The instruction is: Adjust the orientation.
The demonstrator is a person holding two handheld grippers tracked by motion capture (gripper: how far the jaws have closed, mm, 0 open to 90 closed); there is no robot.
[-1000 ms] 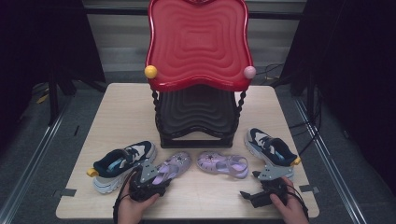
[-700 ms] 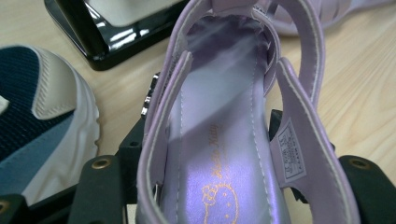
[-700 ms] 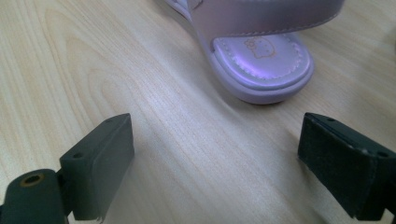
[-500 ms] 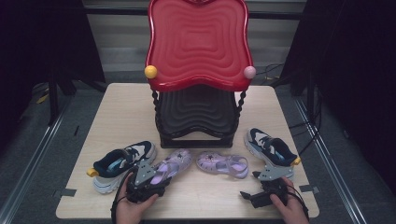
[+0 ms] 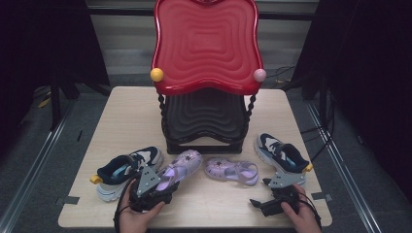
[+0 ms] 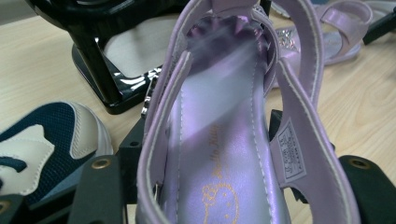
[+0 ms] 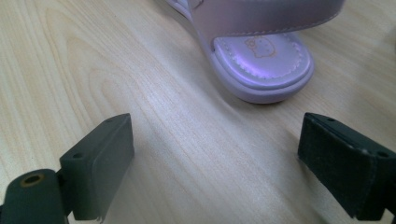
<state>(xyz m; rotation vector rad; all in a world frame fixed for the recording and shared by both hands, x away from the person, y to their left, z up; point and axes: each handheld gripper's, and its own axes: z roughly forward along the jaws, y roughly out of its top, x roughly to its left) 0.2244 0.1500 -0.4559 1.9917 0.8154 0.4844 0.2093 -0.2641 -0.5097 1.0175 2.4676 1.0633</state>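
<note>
sandal (image 5: 180, 166) toe toward the rack (image 5: 204, 121)

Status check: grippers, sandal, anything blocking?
Left gripper shut on purple sandal. Right gripper open, short of second sandal. Black rack just ahead.

Left gripper view: heel of the held purple sandal (image 6: 224, 154) runs off the bottom edge, its toe blurred near the black rack (image 6: 100, 70). Navy sneaker (image 6: 42, 149) beside the rack is cut by the left edge. Insole print too faint to read.
</note>
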